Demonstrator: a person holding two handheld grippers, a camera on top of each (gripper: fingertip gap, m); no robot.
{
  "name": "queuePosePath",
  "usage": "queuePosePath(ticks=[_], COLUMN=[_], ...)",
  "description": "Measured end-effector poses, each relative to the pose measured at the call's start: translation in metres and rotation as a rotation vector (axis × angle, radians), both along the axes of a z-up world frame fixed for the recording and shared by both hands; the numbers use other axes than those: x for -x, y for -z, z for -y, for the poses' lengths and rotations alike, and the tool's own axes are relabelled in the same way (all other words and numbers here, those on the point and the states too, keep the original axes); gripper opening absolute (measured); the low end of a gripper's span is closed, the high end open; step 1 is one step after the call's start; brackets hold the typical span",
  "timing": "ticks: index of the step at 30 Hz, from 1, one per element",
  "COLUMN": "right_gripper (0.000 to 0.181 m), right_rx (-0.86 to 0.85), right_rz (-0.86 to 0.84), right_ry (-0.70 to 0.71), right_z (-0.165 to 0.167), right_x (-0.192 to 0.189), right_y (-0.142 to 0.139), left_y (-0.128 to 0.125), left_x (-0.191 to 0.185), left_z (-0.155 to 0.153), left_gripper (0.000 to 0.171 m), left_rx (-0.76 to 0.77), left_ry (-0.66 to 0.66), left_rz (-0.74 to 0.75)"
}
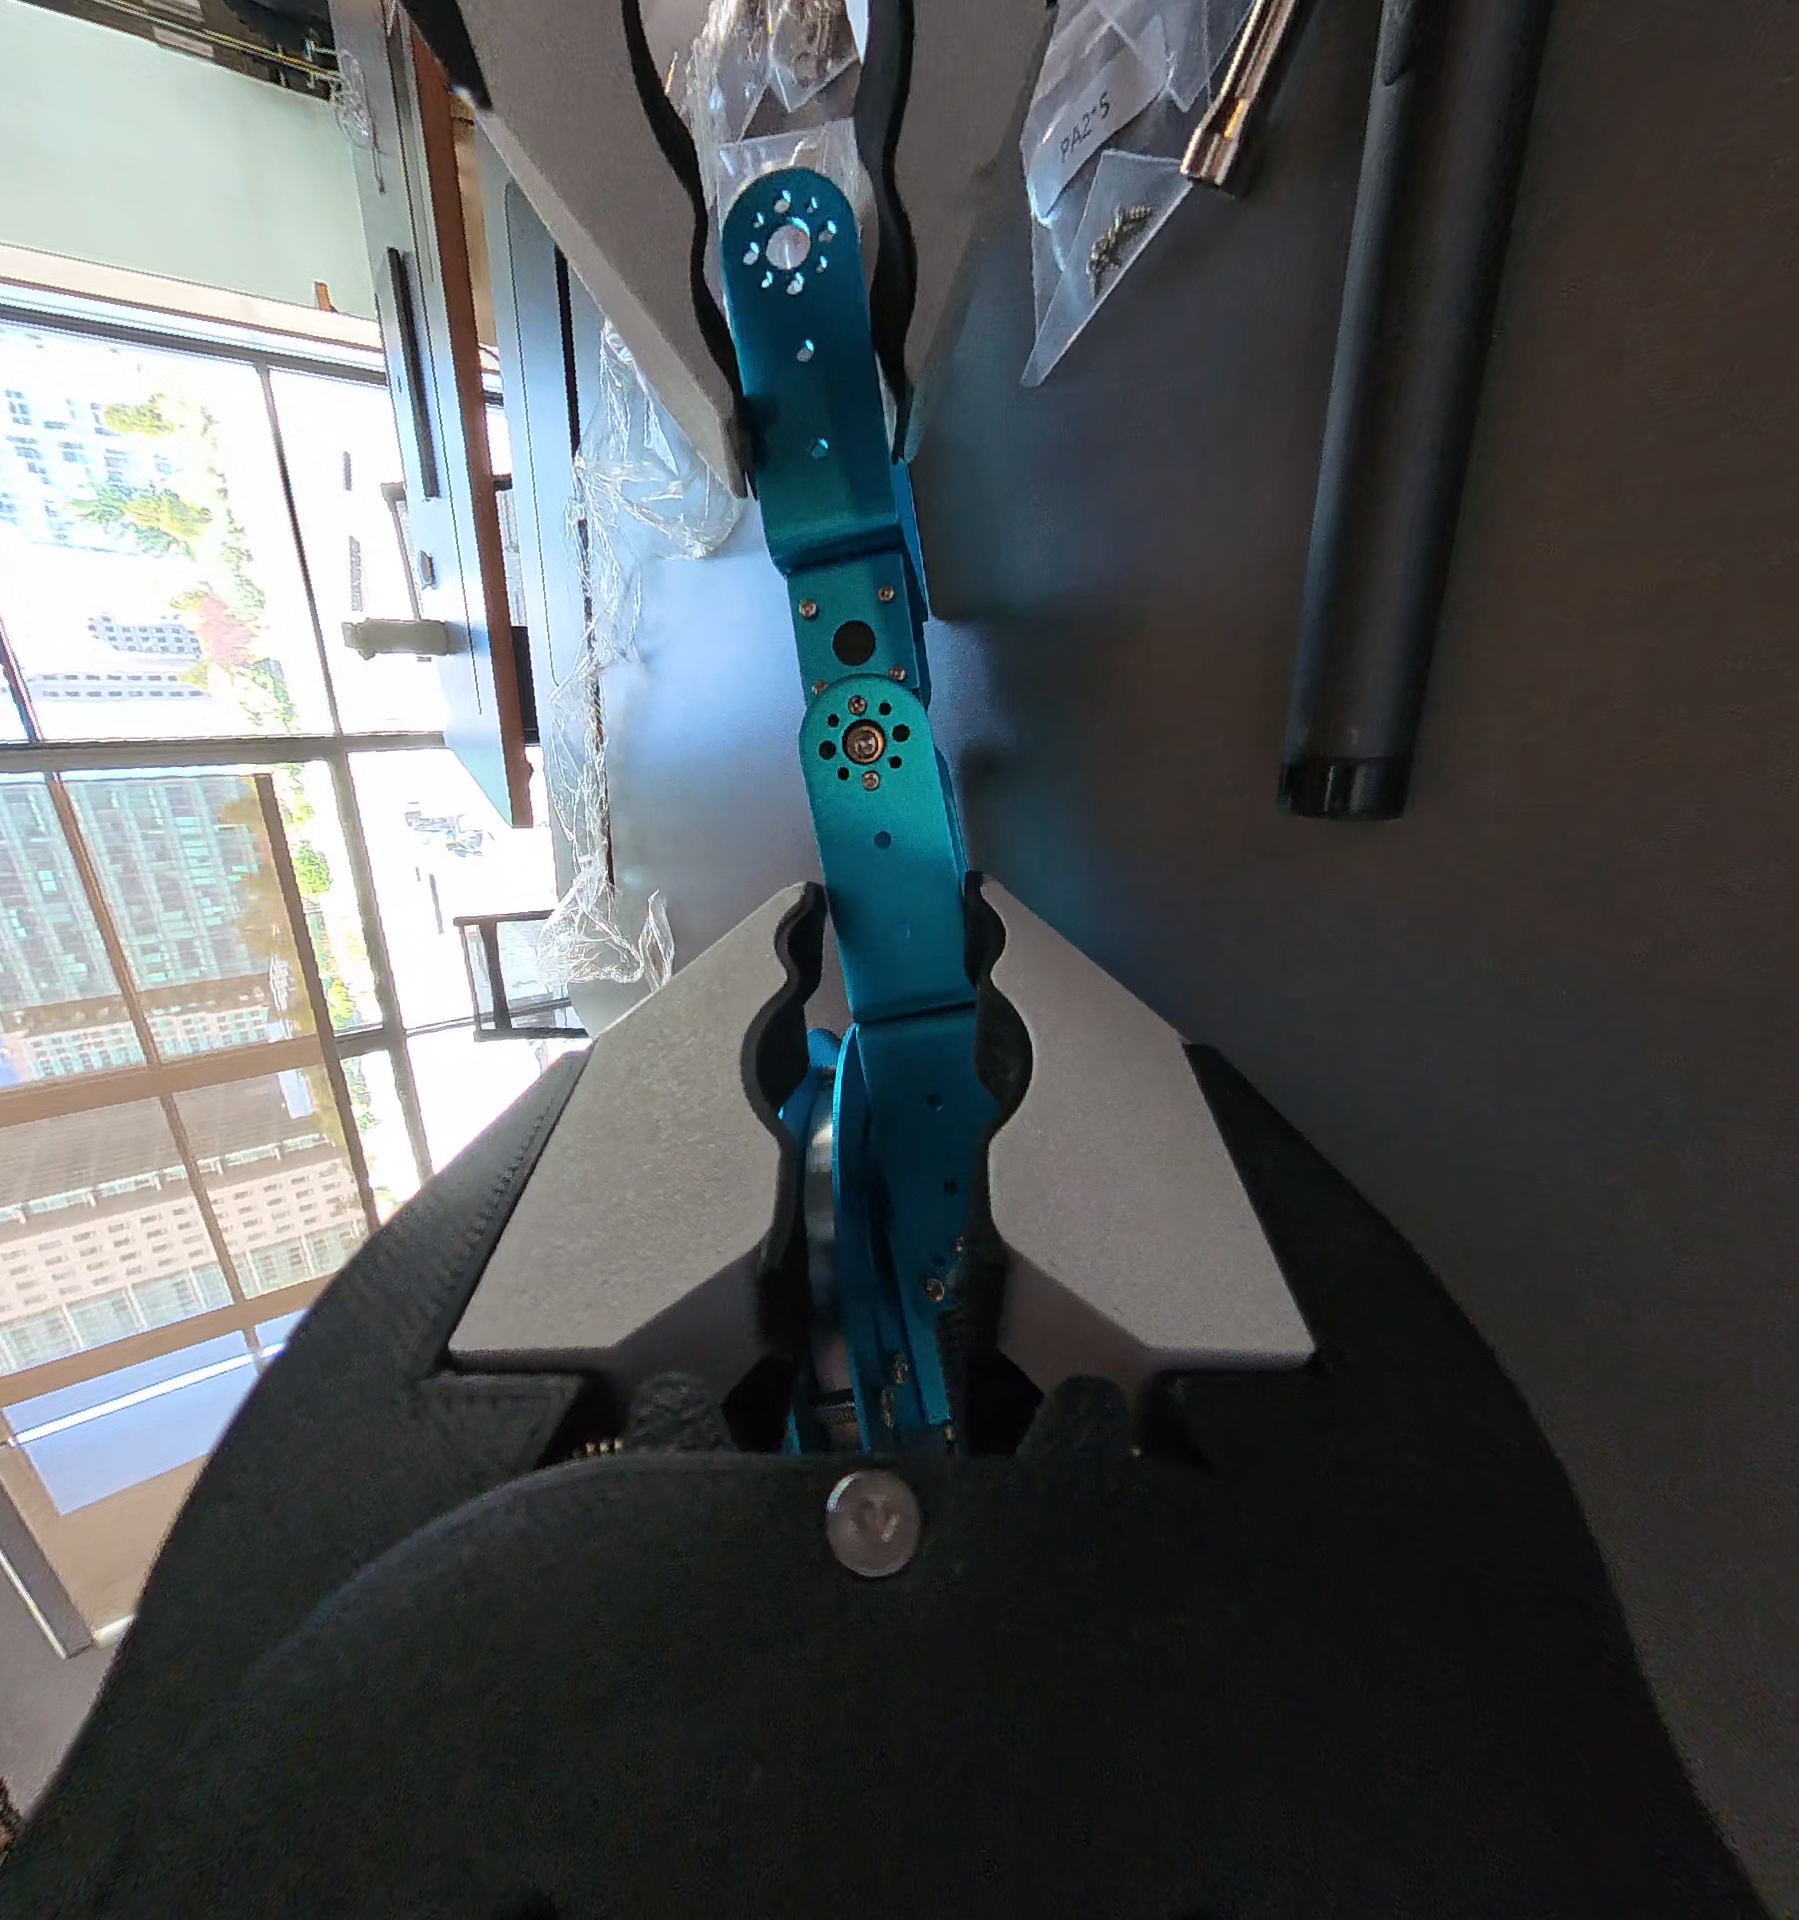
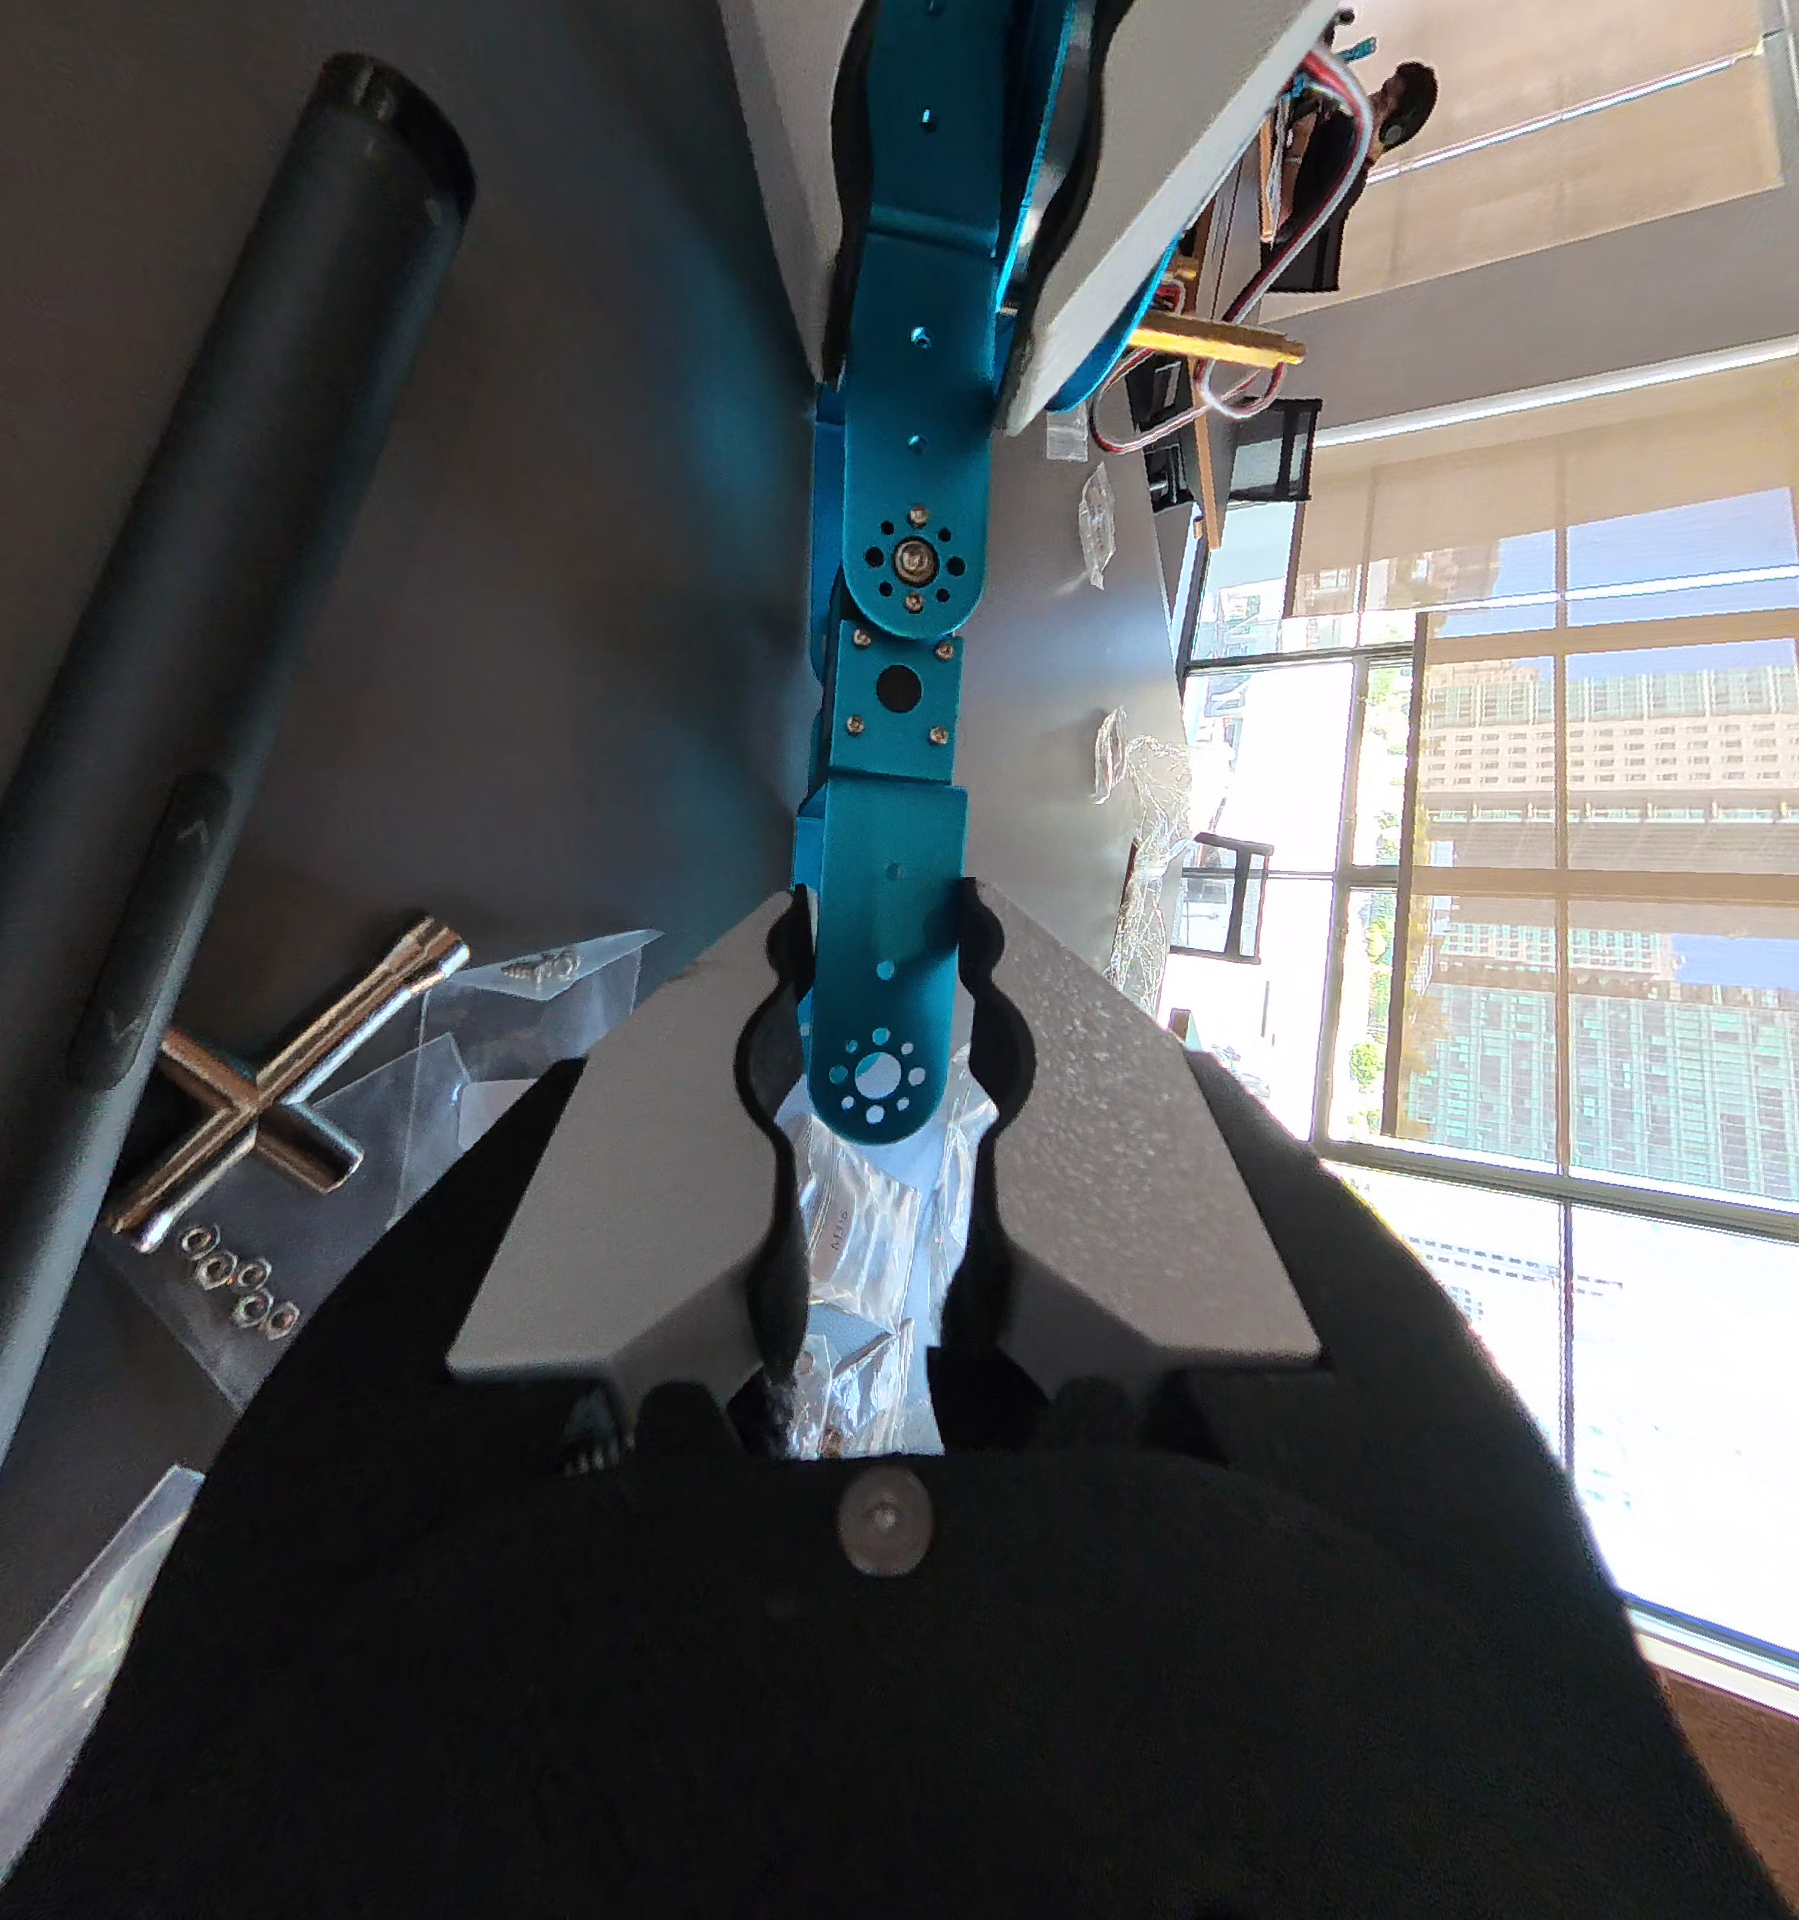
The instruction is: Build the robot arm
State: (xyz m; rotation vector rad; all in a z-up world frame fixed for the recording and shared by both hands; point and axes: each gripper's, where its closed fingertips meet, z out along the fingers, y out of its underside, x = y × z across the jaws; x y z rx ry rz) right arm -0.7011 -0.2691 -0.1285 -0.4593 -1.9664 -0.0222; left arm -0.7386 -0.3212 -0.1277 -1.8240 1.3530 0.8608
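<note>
Left claw [image 1: 890, 997] clamped shut on one end of a blue jointed metal bracket assembly [image 1: 853, 644], black pads pressed to both its flanks. Right claw [image 2: 879, 997] likewise closed on the opposite, rounded end of the same assembly [image 2: 900, 665], seen across in the left wrist view at [image 1: 807, 343]. Held up between the two, stretched straight over the grey desk [image 1: 1134, 665], apart from its surface.

Lay beneath, on the desk: a long dark tube [image 2: 188, 644] running along one side; a chrome cross-shaped wrench [image 2: 251, 1112] just beside the tube; a short row of small nuts [image 2: 240, 1283] near the wrench; clear plastic bags of small hardware [image 2: 864, 1216] under the right claw. More crumpled clear plastic [image 1: 604, 644] strewn toward the window-side edge of the desk. Beyond that edge, large windows [image 2: 1601, 883].
</note>
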Motion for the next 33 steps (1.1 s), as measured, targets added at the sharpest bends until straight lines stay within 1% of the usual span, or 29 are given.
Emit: queuePosePath(ticks=[12, 16, 19, 21, 22, 24, 26, 28, 30, 32, 33], right_gripper=[0.027, 0.028, 0.037, 0.043, 0.044, 0.049, 0.052, 0.050, 0.047, 0.042, 0.041], right_rx=[-0.005, -0.011, 0.030, 0.066, 0.086, 0.141, 0.242, 0.349, 0.476, 0.641, 0.733], right_rz=[-0.014, -0.015, -0.030, -0.063, -0.089, -0.152, -0.211, -0.272, -0.328, -0.376, -0.397], right_ry=[-0.021, -0.020, -0.018, 0.003, 0.032, 0.133, 0.269, 0.408, 0.565, 0.705, 0.751], right_z=[0.004, 0.005, 0.008, 0.011, 0.011, 0.008, 0.009, 0.017, 0.026, 0.037, 0.043], right_x=[0.002, 0.002, 0.002, -0.004, -0.010, -0.035, -0.083, -0.150, -0.228, -0.299, -0.323], right_y=[-0.002, -0.002, -0.005, -0.015, -0.024, -0.047, -0.065, -0.076, -0.077, -0.069, -0.065], left_y=[-0.001, 0.001, -0.006, -0.018, -0.028, -0.044, -0.057, -0.064, -0.067, -0.070, -0.073], left_x=[-0.002, -0.008, -0.013, -0.015, -0.016, -0.021, -0.021, -0.027, -0.037, -0.039, -0.040], left_z=[-0.003, -0.004, -0.001, 0.005, 0.010, 0.027, 0.050, 0.078, 0.104, 0.121, 0.127], left_gripper=[0.025, 0.036, 0.040, 0.040, 0.039, 0.041, 0.049, 0.053, 0.054, 0.053, 0.054], left_rx=[0.011, 0.019, 0.003, -0.030, -0.051, -0.072, -0.090, -0.085, -0.085, -0.119, -0.128], left_ry=[0.008, 0.013, 0.011, -0.006, -0.021, -0.061, -0.122, -0.161, -0.170, -0.204, -0.225], left_rz=[0.016, 0.047, 0.108, 0.193, 0.260, 0.456, 0.645, 0.848, 1.013, 1.084, 1.094])
